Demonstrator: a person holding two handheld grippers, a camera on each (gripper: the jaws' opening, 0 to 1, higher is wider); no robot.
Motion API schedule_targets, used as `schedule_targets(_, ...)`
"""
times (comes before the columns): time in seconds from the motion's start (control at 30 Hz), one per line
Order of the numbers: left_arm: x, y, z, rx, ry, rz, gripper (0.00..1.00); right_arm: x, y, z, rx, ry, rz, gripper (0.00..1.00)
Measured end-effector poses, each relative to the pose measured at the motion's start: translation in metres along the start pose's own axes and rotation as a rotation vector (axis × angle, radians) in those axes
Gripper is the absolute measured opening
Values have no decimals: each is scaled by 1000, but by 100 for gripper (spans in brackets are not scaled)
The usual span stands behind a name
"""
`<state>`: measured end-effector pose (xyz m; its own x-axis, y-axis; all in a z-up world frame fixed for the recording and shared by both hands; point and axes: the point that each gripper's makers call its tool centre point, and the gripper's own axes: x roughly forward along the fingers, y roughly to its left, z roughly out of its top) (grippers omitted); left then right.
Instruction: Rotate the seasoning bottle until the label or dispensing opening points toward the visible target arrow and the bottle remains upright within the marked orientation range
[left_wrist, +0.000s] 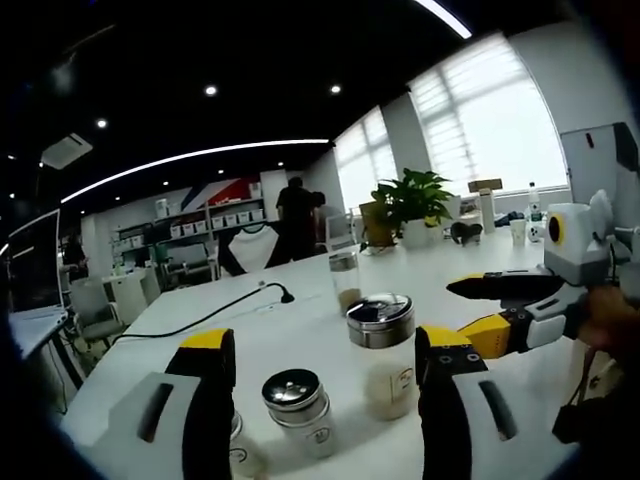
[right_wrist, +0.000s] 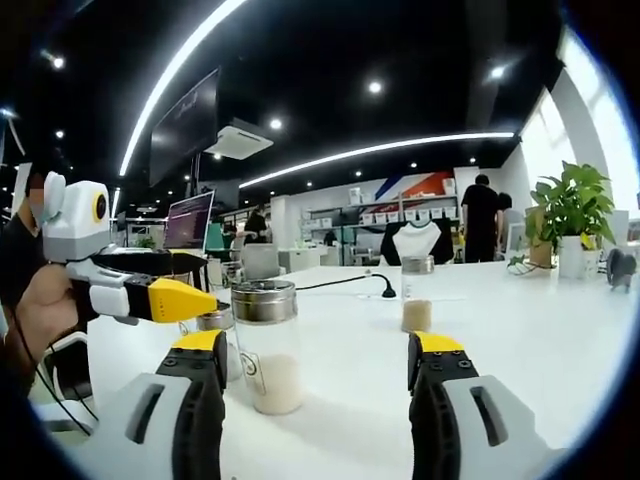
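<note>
Standing upright on the white counter (right_wrist: 520, 330), seasoning bottle (right_wrist: 267, 345) with its long axis vertical, metal lid up, pale powder settled in the bottom third. Sitting just inside the left jaw of the right hand-held gripper (right_wrist: 315, 400), jaws wide apart, nothing clamped, bare counter in the rest of the gap. Plenty of open counter to the right and ahead; far edge well off, near the potted plant (right_wrist: 570, 215).

Over in the left gripper view: same seasoning bottle (left_wrist: 384, 355) between the spread jaws of the left hand-held gripper (left_wrist: 325, 385), close to the right jaw, not gripped. Jaws apart here too. Extra detail from this side: a shorter shaker jar (left_wrist: 298, 410) near the left jaw, and a second small jar (left_wrist: 243, 455) partly hidden behind that jaw. Tall narrow glass bottle (left_wrist: 343, 270) standing further back, with a black cable (left_wrist: 215, 312) running across the counter behind.

Right hand-held gripper (left_wrist: 480, 310) coming in from the right there, yellow-tipped jaws parted. In the right gripper view, left hand-held gripper (right_wrist: 195, 282) entering from the left, a hand (right_wrist: 40, 310) wrapped on its grip, tips touching or just beside the lid, cannot tell which.

Small mark on the glass facing the right gripper view; label direction and dispensing opening too unclear to call.
</note>
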<state>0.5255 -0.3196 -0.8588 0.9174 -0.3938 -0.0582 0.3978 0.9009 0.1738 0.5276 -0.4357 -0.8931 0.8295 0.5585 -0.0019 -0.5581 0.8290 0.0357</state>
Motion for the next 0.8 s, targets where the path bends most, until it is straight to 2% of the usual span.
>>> schedule_targets(0.8,-1,7,-4,-15,5,19,77,-1,-2,-1,-3,9,-6,74)
